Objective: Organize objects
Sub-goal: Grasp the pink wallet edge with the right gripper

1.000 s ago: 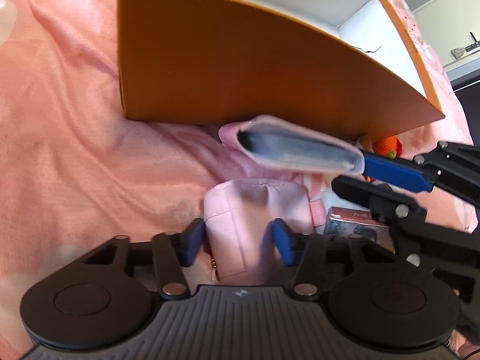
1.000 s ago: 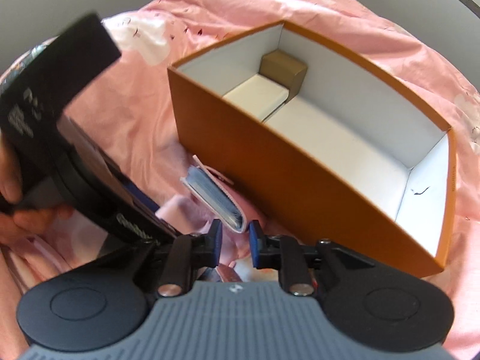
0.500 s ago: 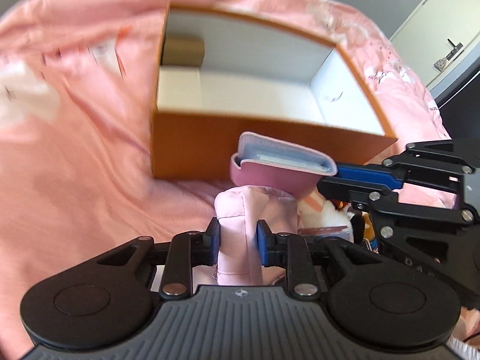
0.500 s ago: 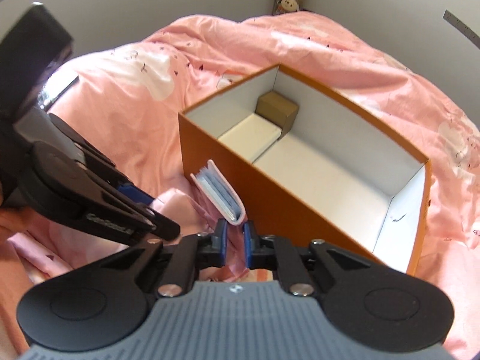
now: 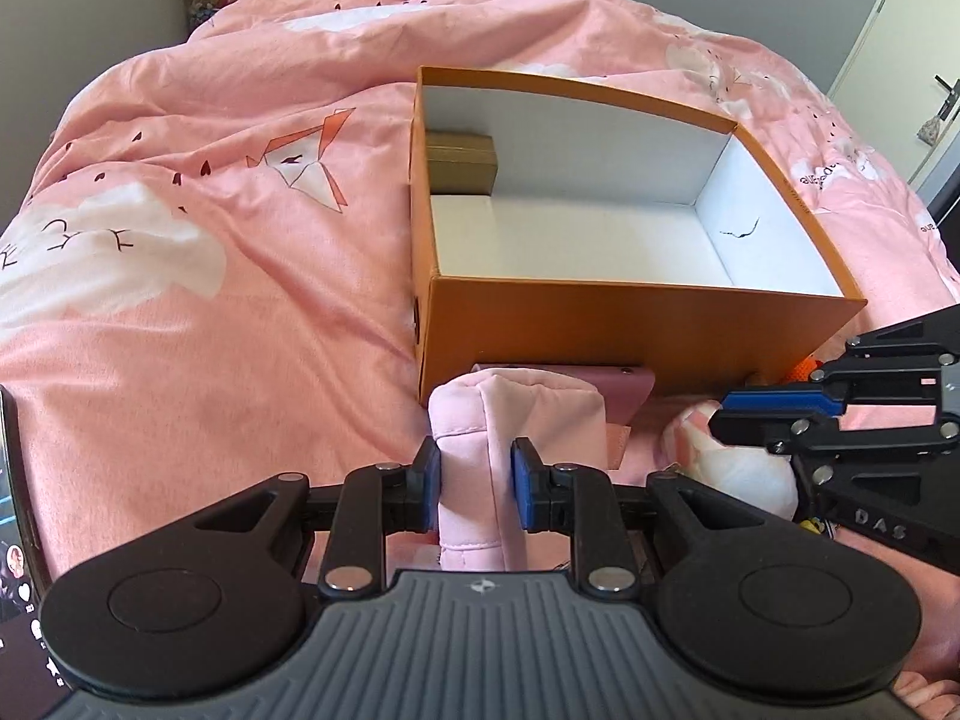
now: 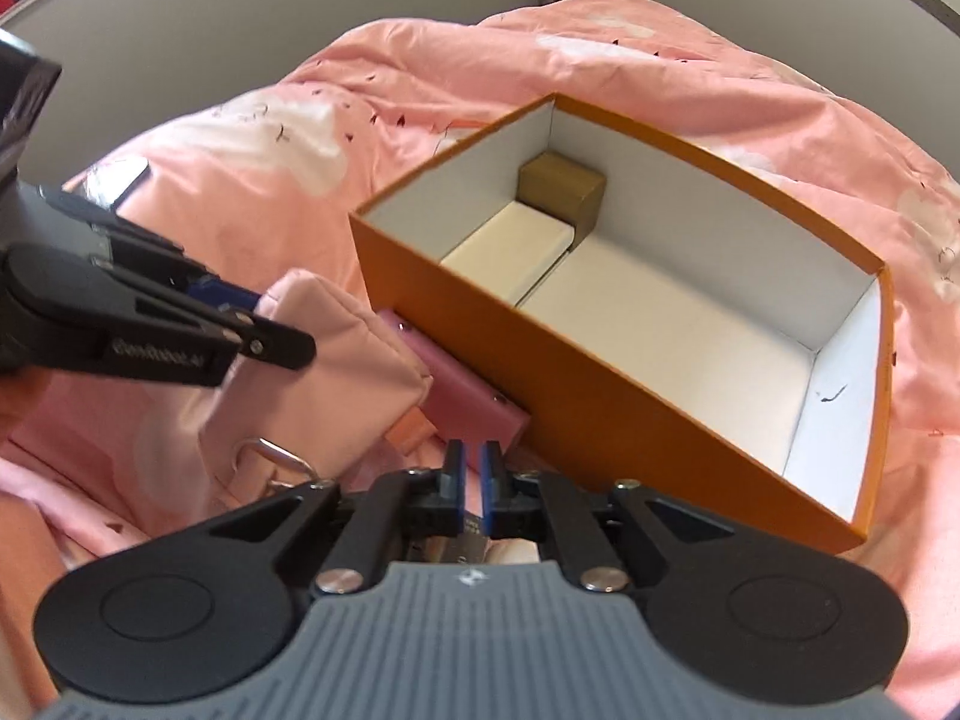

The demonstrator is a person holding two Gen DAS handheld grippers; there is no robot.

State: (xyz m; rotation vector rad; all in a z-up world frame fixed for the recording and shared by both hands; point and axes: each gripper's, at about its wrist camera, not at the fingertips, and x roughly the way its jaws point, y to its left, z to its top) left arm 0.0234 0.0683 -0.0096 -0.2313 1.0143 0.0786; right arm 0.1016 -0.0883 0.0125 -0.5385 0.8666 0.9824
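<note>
1. Left wrist view, writing: raised letters "DAS" sit on the black arm of the right tongs (image 5: 720,417). The pink bedspread (image 5: 210,300) has small dark print near its right edge, too warped to read. A phone (image 5: 12,510) at the left edge shows lit screen icons, unreadable. In the right wrist view, the arm of the left tongs (image 5: 474,477) carries an embossed brand line, too blurred to spell out.
2. Change, wallet: a second ago the right tongs held the pink wallet (image 5: 624,384) up in the air with its open edge showing. It now lies flat on the bed, against the near outer wall of the orange box (image 5: 630,324), clear of those tips.
3. Change, pouch: the left tongs stood spread either side of the light pink pouch (image 5: 540,414); they now squeeze it. The left camera now looks down into the box from higher up.
4. Left tongs: jaws have just been closing with the pouch between them. Both blue pads press into the fabric, pinching a fold. A metal ring (image 6: 276,456) hangs at the pouch's lower end.
5. Right tongs: jaws have just been closing and are now almost pressed together. A thin slit is left with nothing in it, tips just short of the wallet.
6. Box contents: a small brown box (image 5: 462,162) in the far left corner, a flat white box (image 6: 510,246) right in front of it, touching. The rest of the floor is bare white.
7. Beside the box: a white-and-pink soft toy (image 5: 738,468) sits under the right tongs, with an orange item (image 5: 807,369) behind, mostly hidden.
</note>
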